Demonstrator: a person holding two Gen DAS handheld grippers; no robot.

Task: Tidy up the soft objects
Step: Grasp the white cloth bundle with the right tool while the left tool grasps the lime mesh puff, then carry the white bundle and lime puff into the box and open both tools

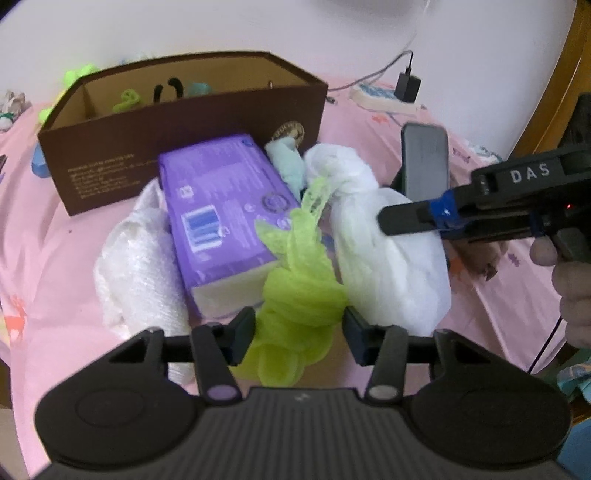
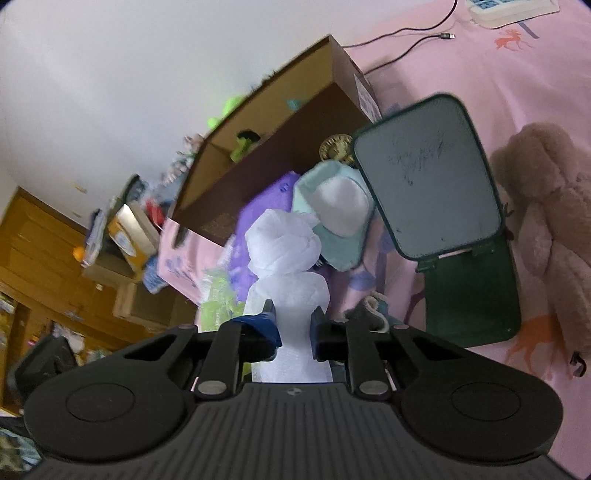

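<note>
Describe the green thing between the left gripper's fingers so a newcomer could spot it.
Start at the brown cardboard box on the pink sheet. In front lies a purple pack; right of it sits the lime-green mesh puff, the only netted, neon item among white bundles.

Pink bedsheet (image 1: 55, 229) with little orange deer printed on it covers the whole bed. Up by the white wall (image 1: 258, 26) there's a white power strip (image 1: 380, 96) lying on the sheet, with a black charger (image 1: 407, 87) plugged into it and a cable trailing off. A dark green mirror (image 2: 428, 177) on a fold-out stand sits tilted back on the sheet, its glass pretty smudged. Over in the right wrist view, wooden furniture (image 2: 40, 251) stands along the far side of the room, with a cluttered stack of boxes (image 2: 122, 236) in front of it, too blurry to read.
</note>
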